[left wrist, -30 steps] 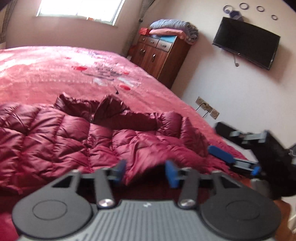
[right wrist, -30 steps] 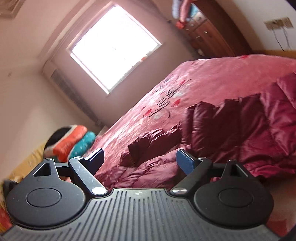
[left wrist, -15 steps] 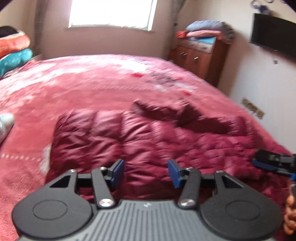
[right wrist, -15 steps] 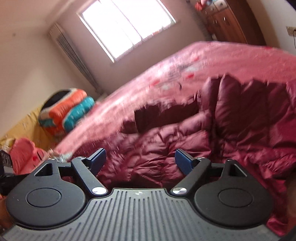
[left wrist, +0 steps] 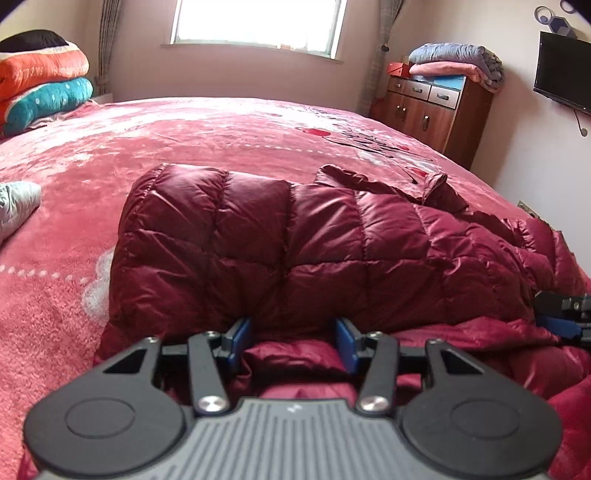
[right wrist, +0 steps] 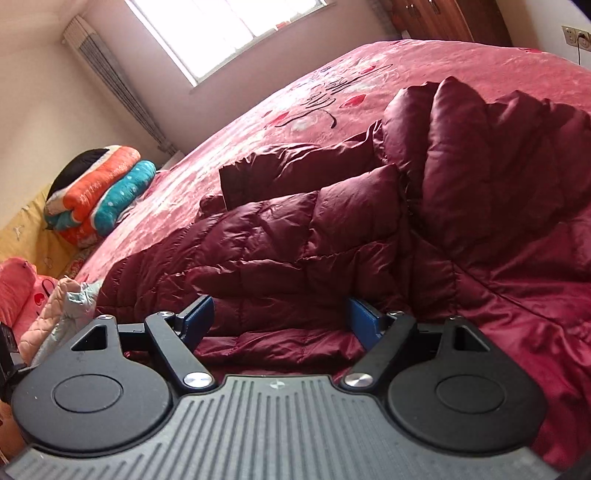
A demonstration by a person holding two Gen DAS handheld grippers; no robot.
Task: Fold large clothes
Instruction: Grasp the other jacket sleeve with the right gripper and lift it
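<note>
Maroon puffer jacket [left wrist: 295, 236] spread on bed [left wrist: 184, 147] for folding; left hand-held gripper [left wrist: 291, 341] half-open round hem w/o pinching, right hand-held gripper [right wrist: 282, 319] wide, empty.

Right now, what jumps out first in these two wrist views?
The dark red quilted down jacket sprawled across the near part of the pink bedspread dominates both views. The left gripper has a puffy fold of its near edge between its open blue pads, and the right gripper hovers open at the same edge further right. Behind, a bright window and stacked orange and teal quilts at far left.
</note>
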